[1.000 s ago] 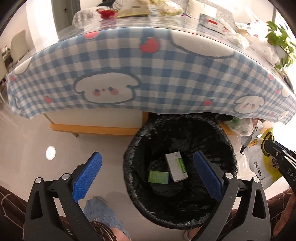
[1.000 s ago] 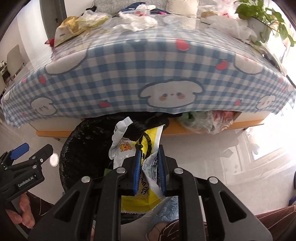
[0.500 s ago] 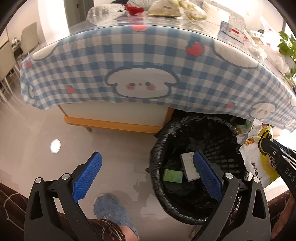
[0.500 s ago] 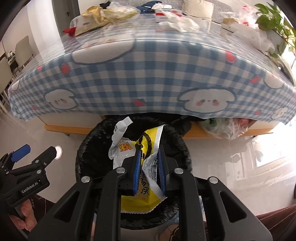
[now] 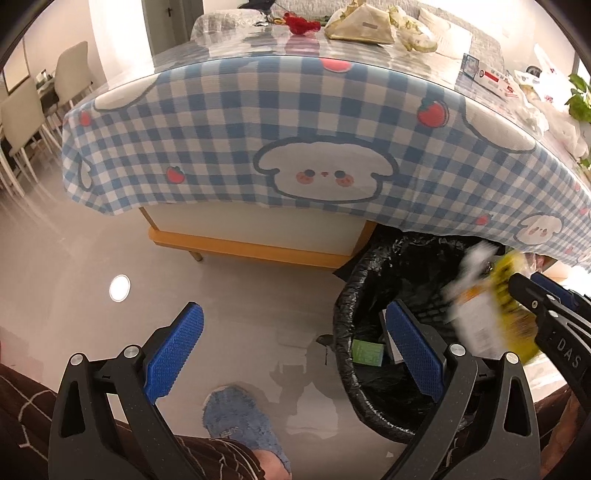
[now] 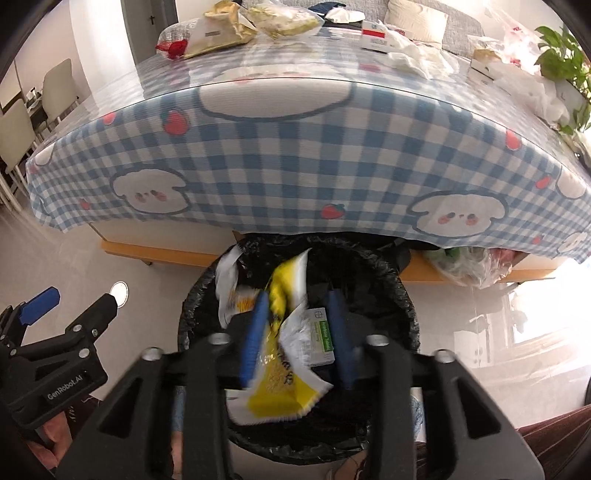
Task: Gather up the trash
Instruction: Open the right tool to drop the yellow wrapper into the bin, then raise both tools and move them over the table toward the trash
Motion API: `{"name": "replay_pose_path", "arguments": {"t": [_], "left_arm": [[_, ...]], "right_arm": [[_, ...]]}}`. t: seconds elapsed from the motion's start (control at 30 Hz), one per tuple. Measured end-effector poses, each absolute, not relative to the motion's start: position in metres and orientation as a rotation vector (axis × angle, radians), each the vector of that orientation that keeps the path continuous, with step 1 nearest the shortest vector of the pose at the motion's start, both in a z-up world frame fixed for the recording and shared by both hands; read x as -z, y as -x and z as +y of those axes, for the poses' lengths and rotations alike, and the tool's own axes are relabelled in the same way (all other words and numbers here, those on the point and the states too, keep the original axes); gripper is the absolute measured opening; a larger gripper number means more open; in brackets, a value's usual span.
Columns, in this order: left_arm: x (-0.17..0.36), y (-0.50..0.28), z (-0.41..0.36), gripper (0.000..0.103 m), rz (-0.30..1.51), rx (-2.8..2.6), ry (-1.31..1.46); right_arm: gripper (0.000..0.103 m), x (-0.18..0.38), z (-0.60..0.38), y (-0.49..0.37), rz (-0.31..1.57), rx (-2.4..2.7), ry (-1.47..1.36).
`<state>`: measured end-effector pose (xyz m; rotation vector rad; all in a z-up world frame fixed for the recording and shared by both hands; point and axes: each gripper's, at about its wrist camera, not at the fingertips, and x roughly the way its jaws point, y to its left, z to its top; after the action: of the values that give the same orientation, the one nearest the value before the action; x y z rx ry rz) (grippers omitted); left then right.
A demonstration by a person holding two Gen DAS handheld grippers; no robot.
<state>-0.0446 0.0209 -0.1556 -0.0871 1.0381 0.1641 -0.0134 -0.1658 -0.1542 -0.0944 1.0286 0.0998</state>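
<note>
Trash wrapper (image 6: 280, 373), yellow and white, hangs between the right gripper (image 6: 297, 332) pads, whose jaws have just been opening to drop it into the black-lined bin (image 6: 402, 295) directly below (blurred, apparently slipping). Left gripper (image 5: 291, 354) waits beside it, wide apart and empty.

Checked tablecloth table (image 6: 295, 155) (cluttered): wrappers (image 6: 221, 33), tissues (image 6: 417, 55).

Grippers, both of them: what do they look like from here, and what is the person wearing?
Both are matte black plastic frames with triangular cut-outs and silver screws. The left gripper has textured blue pads; white lettering reading GenRobot.AI shows on its side in the right wrist view. The right gripper has blue pads too, and white letters DAS on its side. The person wears dark brown clothing with thin pale lines and a blue fuzzy slipper.
</note>
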Motion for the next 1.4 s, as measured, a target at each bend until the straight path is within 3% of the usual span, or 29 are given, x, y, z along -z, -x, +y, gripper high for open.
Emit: {"name": "replay_pose_path", "arguments": {"t": [0.43,0.63,1.4], "left_arm": [[0.153,0.042,0.011,0.097,1.041,-0.142,0.072],[0.149,0.04,0.003,0.097,1.039,-0.125,0.068],[0.087,0.03,-0.008,0.097,0.98,-0.064,0.071]], "right_arm": [[0.09,0.154,-0.178,0.016,1.02,-0.034,0.133],[0.094,0.144,-0.201,0.016,0.999,0.004,0.074],[0.094,0.075,-0.235,0.003,0.882,0.039,0.029]]}}
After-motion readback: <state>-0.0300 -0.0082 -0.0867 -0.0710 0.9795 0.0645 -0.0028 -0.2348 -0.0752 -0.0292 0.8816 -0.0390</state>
